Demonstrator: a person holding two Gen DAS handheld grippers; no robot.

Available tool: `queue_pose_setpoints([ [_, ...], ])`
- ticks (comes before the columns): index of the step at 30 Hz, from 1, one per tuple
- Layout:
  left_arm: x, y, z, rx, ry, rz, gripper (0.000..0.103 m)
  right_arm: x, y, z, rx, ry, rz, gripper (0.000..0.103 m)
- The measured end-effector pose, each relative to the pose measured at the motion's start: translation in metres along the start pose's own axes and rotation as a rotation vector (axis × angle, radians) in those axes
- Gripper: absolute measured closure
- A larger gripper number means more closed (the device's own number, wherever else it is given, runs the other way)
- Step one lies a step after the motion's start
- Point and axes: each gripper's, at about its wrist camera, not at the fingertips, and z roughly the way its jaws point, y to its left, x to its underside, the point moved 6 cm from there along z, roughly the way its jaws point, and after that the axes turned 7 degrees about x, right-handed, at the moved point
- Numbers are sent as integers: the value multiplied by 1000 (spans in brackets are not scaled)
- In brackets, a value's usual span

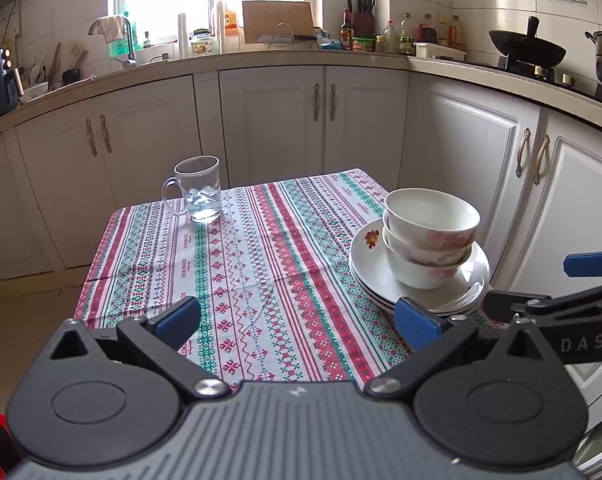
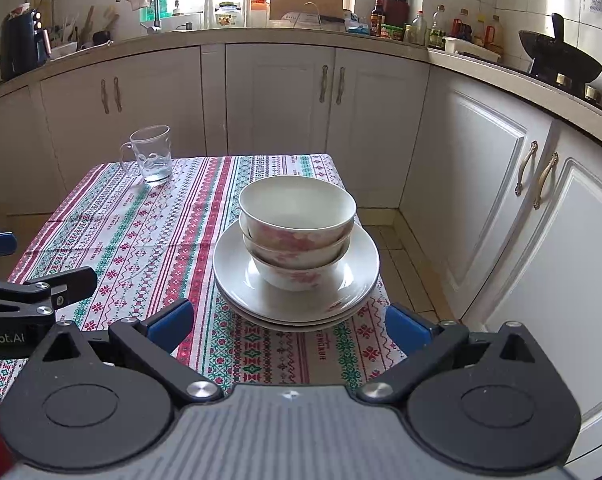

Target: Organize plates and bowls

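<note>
Three white bowls with pink flowers (image 2: 297, 232) are nested on a stack of white plates (image 2: 237, 276) at the right side of the table; the bowls (image 1: 431, 236) and plates (image 1: 371, 264) also show in the left wrist view. My right gripper (image 2: 287, 326) is open and empty, just in front of the plate stack. My left gripper (image 1: 297, 322) is open and empty over the cloth, to the left of the stack. Each gripper shows at the edge of the other's view.
A glass mug (image 1: 197, 190) stands at the far left of the table, which is covered by a patterned cloth (image 1: 261, 264). White kitchen cabinets (image 2: 381, 120) stand close behind and to the right. The counter holds bottles, a wok (image 1: 527, 46) and a pot.
</note>
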Motion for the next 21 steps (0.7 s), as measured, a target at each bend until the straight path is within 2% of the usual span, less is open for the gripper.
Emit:
queue_pose_setpoints([
  [21, -3, -2, -5, -30, -3, -3, 1, -3, 0, -4, 15, -17, 6, 0],
])
